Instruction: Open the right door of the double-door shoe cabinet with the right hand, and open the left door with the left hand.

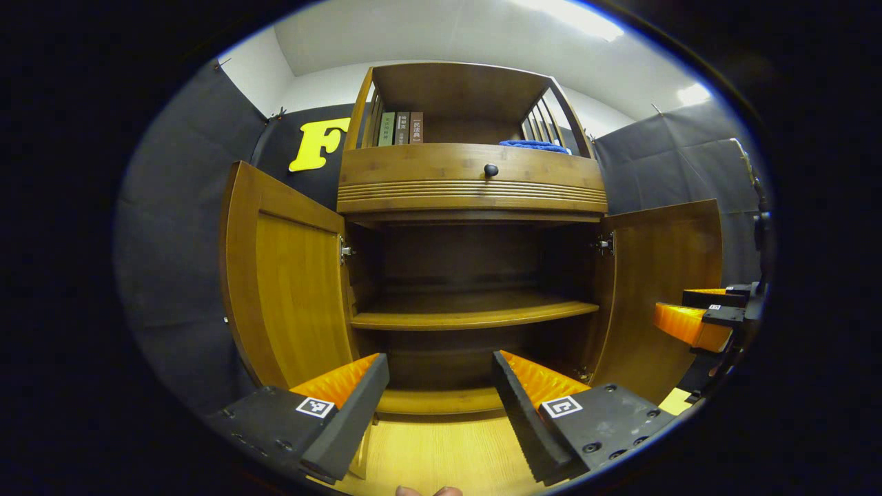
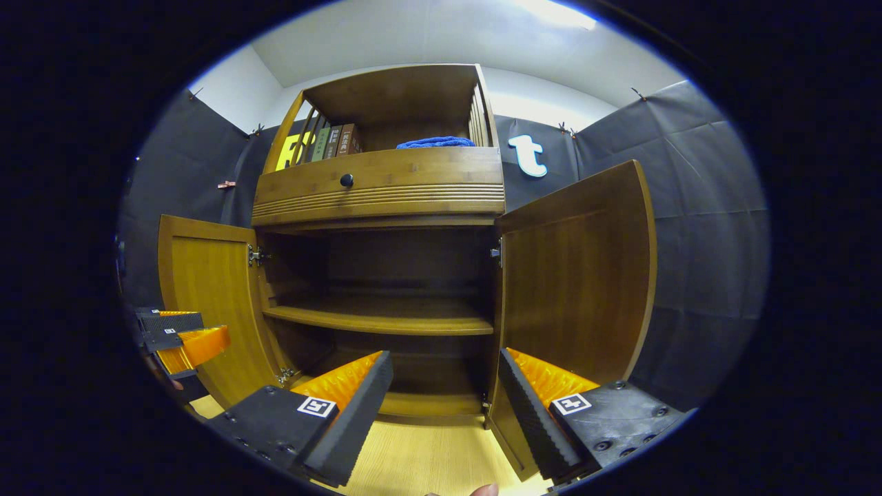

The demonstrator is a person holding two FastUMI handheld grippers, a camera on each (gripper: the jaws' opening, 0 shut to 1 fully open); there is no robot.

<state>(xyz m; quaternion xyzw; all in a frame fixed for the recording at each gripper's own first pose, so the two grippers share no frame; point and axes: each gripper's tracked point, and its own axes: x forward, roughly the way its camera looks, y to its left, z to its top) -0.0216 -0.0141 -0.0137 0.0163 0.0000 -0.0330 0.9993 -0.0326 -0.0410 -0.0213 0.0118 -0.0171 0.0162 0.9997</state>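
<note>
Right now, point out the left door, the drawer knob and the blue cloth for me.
left door [image 1: 296,289], left gripper view, middle of its inner panel.
drawer knob [image 1: 490,169], left gripper view, centre of the round knob.
blue cloth [image 2: 435,142], right gripper view, top of the folded fabric.

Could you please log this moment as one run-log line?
left door: open | right door: open | left gripper: open, empty | right gripper: open, empty
</note>
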